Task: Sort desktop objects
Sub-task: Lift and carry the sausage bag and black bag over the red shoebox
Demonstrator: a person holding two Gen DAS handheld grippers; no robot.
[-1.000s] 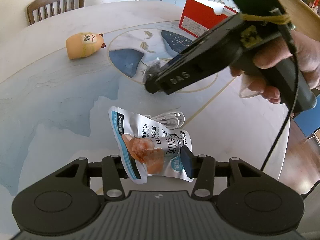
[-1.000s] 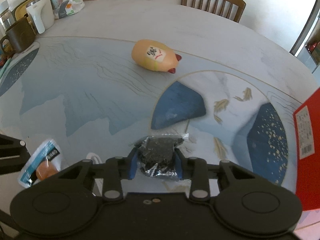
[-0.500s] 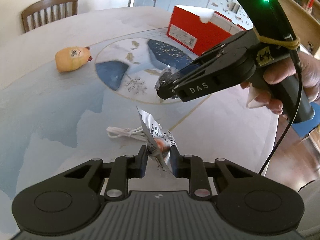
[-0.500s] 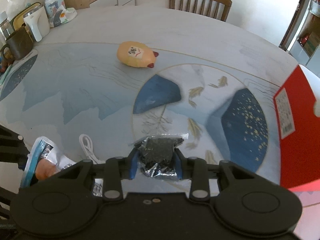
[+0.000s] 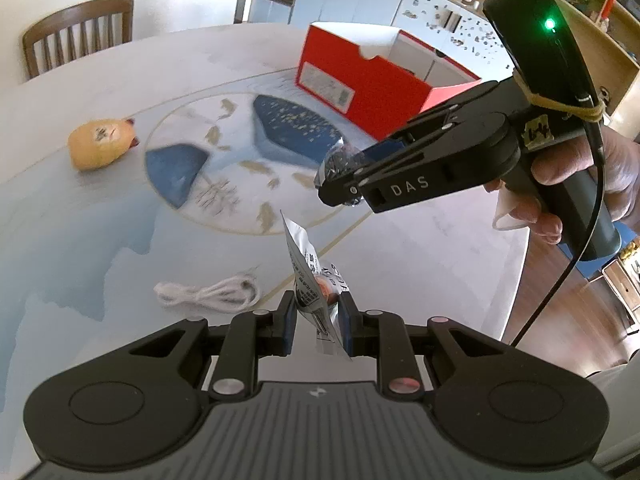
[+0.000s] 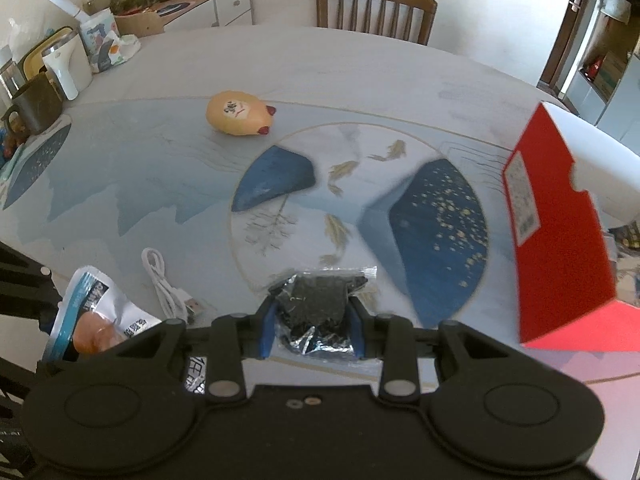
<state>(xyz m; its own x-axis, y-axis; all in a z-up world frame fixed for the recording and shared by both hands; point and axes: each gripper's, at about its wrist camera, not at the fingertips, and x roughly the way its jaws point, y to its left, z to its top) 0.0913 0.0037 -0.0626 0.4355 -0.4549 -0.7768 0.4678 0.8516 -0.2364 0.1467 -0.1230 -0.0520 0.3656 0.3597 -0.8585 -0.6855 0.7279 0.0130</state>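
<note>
We find a round surface (image 5: 80, 240) printed with blue mountain and fish motifs, wooden chairs at its far edge and cabinets behind. Against the frames a second ago, both packets have been lifted off the surface: the left gripper (image 5: 316, 322), then open around the flat-lying snack pouch (image 5: 316, 280), is now closed on it edge-up, and the white cable (image 5: 208, 294) that lay under the pouch is exposed at near left. The right gripper (image 6: 314, 326) remains clamped on the dark foil packet (image 6: 316, 304) and has shifted right, towards the red box (image 5: 372, 80).

The left wrist view alone shows the box's open top and the person's right hand (image 5: 576, 184) on the gripper handle, with a green light lit. The right wrist view alone shows the mug (image 6: 34, 108), the white dispenser (image 6: 66, 66) and other items at far left. The yellow pig toy (image 6: 238, 114) lies on its side at the far left of the circular motif.
</note>
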